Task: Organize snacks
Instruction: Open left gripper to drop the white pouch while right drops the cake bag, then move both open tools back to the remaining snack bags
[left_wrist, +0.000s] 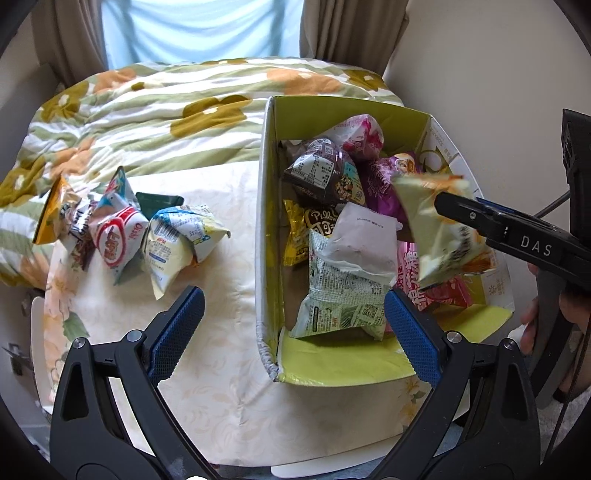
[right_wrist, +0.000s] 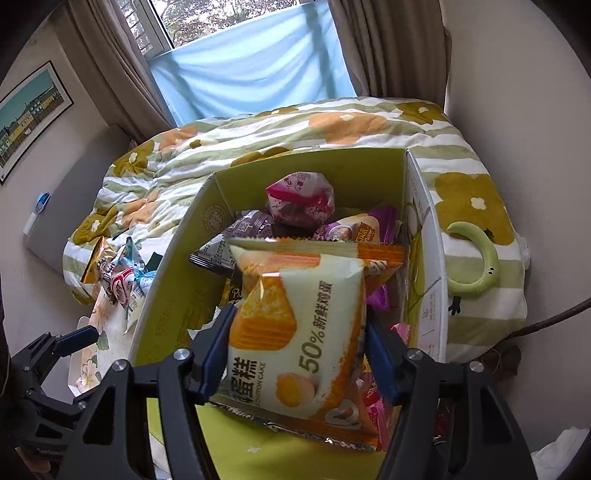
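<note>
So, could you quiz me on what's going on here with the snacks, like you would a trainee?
1. True or false: the left gripper holds a snack.
2. What is between the fingers of the right gripper? A) chiffon cake packet B) drink bottle C) spoon
3. Where do the unsorted snack packets lie?
Key: 1 false, it is open and empty. 2 A. 3 On the table, outside the box.

Left claw (left_wrist: 293, 332) gapes above the snack-filled box (left_wrist: 264, 206).
</note>
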